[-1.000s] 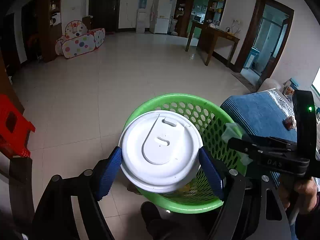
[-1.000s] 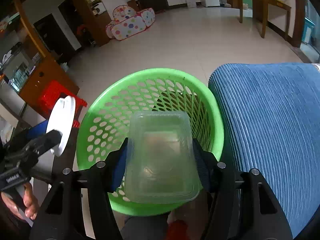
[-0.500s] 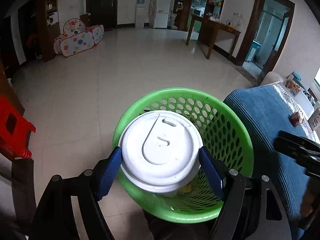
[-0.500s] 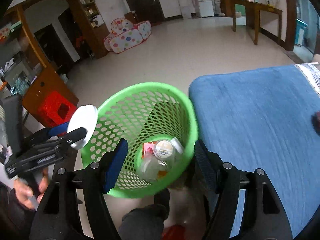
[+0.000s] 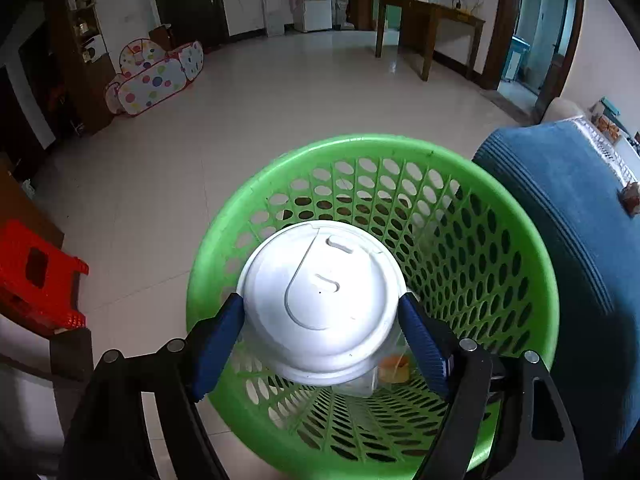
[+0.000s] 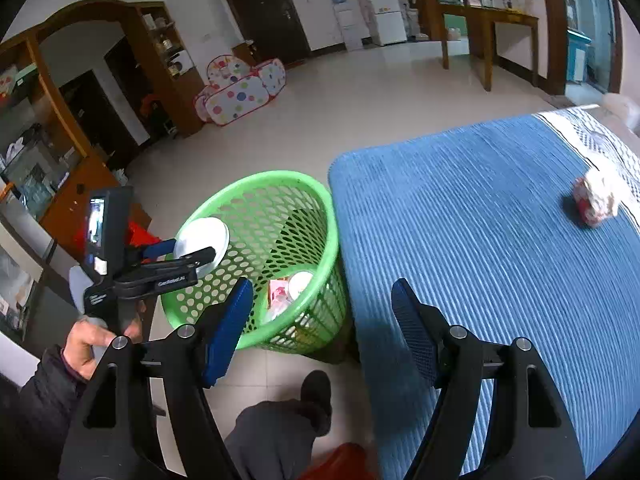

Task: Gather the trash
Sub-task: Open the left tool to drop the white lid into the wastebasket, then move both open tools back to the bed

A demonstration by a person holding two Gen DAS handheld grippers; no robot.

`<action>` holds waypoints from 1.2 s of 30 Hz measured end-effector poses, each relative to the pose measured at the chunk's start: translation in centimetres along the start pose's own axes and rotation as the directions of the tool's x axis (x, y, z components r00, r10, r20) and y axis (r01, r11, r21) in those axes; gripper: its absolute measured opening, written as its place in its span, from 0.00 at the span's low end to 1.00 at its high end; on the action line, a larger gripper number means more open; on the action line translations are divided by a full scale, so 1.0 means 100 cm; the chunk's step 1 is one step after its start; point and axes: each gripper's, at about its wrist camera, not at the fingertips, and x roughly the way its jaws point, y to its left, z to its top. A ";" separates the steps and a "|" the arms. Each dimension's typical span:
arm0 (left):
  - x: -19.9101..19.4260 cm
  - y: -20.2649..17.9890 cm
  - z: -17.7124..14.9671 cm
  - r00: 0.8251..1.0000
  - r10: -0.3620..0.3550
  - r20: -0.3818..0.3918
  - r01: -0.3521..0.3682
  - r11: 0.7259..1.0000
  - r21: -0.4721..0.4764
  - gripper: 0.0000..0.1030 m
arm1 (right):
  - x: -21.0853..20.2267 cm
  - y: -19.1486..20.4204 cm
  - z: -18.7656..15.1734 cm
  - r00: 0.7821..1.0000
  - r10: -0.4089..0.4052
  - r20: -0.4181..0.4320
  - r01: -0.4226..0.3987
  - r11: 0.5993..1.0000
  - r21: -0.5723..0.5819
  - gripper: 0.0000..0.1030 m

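The clear tub has left the right gripper (image 6: 320, 326), its jaws opening empty; the left gripper (image 5: 322, 334) has carried the lid (image 5: 320, 300) over the basket (image 5: 532, 264).

The left gripper (image 5: 322, 314), gripped by a bare hand (image 6: 94, 340), angled downward and clamped a white lid (image 5: 320, 304). The right gripper (image 6: 320, 326) was opening, nothing between its blue pads.

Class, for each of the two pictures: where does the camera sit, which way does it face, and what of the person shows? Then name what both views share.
Left wrist: on the left gripper, looking down into the green basket; jaws hold a white lid; no body shows.
Right wrist: on the right gripper, jaws opening and empty, facing floor and blue cover; hand, leg and shoe show.
Shared: basket, lid, cover, crumpled wrapper.
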 end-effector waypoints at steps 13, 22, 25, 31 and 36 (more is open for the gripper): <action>-0.022 -0.009 0.002 0.999 -0.013 0.035 0.013 1.000 -0.020 0.84 | -0.031 -0.028 -0.011 0.998 -0.050 0.038 0.047 0.997 0.054 0.69; -0.060 -0.055 0.013 0.991 -0.088 0.100 0.086 0.996 0.029 0.84 | -0.067 -0.074 -0.024 0.987 -0.146 0.063 0.138 0.984 0.115 0.69; -0.070 -0.075 0.017 0.986 -0.122 0.116 0.116 0.992 0.054 0.84 | -0.080 -0.093 -0.027 0.980 -0.188 0.070 0.177 0.975 0.137 0.69; -0.079 -0.121 0.025 0.975 -0.192 0.113 0.182 0.979 0.092 0.84 | -0.109 -0.151 -0.039 0.943 -0.327 0.069 0.308 0.930 0.202 0.70; -0.083 -0.164 0.028 0.963 -0.247 0.104 0.232 0.962 0.142 0.84 | -0.124 -0.202 -0.046 0.912 -0.408 0.037 0.386 0.886 0.256 0.70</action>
